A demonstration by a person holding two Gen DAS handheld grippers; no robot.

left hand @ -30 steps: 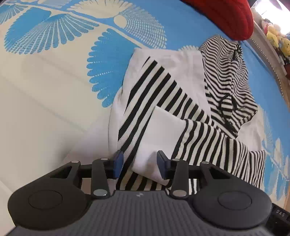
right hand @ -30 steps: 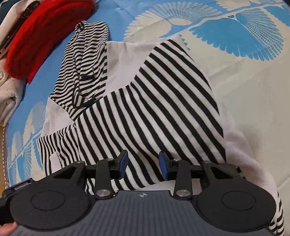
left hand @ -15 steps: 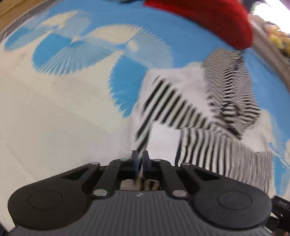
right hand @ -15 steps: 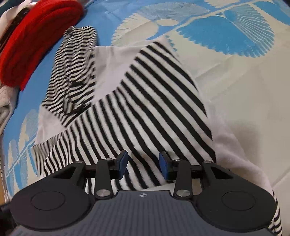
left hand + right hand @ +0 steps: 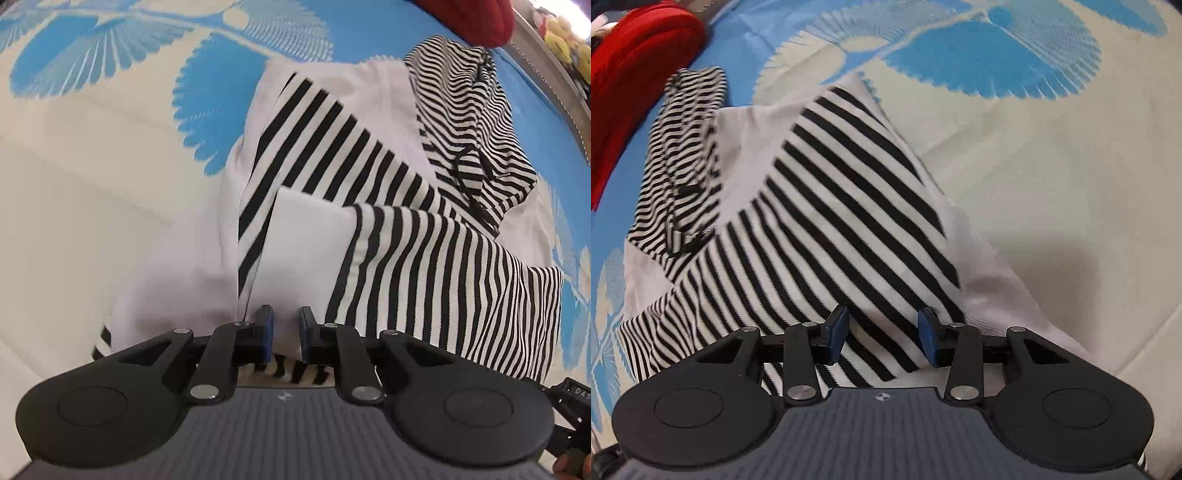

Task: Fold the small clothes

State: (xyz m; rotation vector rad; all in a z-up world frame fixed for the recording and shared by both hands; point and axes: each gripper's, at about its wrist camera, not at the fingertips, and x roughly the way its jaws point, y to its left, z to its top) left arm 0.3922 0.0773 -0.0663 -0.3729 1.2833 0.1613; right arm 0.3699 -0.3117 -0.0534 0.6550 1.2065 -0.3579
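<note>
- Two hand-held grippers are pointed steeply down at one garment, a black-and-white striped top (image 5: 388,206) with plain white panels, which is spread flat on a bed cover (image 5: 92,166) printed with blue fan-shaped leaves on cream.
- In the left wrist view, the left gripper (image 5: 283,334) is seen at the near edge of the top, over a white cuff (image 5: 306,236) that lies folded across the wider stripes.
- Its jaws have just been opening a little from almost shut; a narrow gap is shown between the blue pads (image 5: 266,332), white fabric sits in that gap, and the pads are not seen pressing on it.
- A finely striped hood (image 5: 469,122) is laid at the far right of that view, with a red cushion (image 5: 476,18) beyond it at the top edge.
- Part of a hand (image 5: 572,467) is visible at the lower right corner.
- In the right wrist view, the right gripper (image 5: 882,334) is held over the broad-striped body of the top (image 5: 849,206), near its lower hem.
- Its jaws are set well apart, with striped cloth lying between and beneath the pads (image 5: 836,332), which are not closed on it.
- The hood (image 5: 683,140) appears at the left there, beside the red cushion (image 5: 635,85).
</note>
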